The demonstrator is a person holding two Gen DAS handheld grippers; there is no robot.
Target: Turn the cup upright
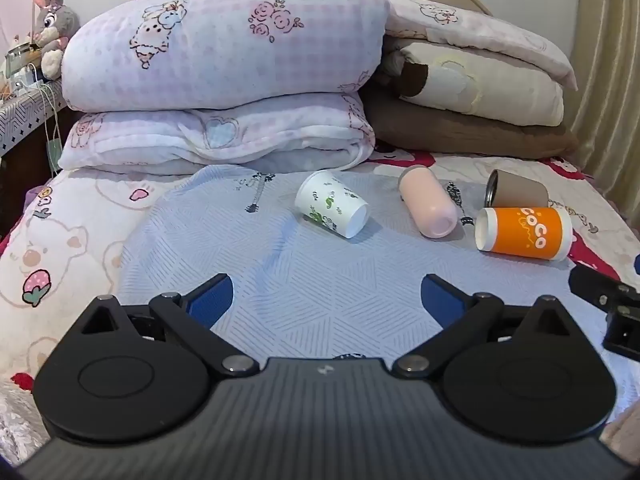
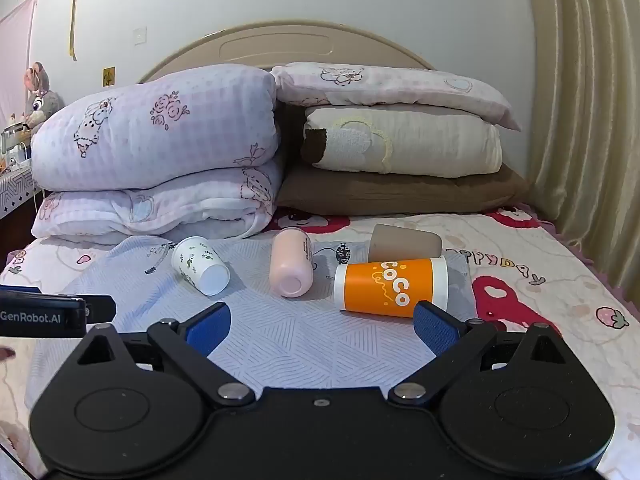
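Note:
Several cups lie on their sides on a pale blue cloth on the bed. A white paper cup with green print is at the left. A pink cup is in the middle. An orange COCO cup is at the right, with a brown cup behind it. My left gripper is open and empty, short of the cups. My right gripper is open and empty, its right finger just in front of the orange cup.
Folded pink quilts and stacked pillows stand behind the cups against the headboard. A curtain hangs at the right. A bedside table with a plush rabbit is at the left. The bedsheet spreads right.

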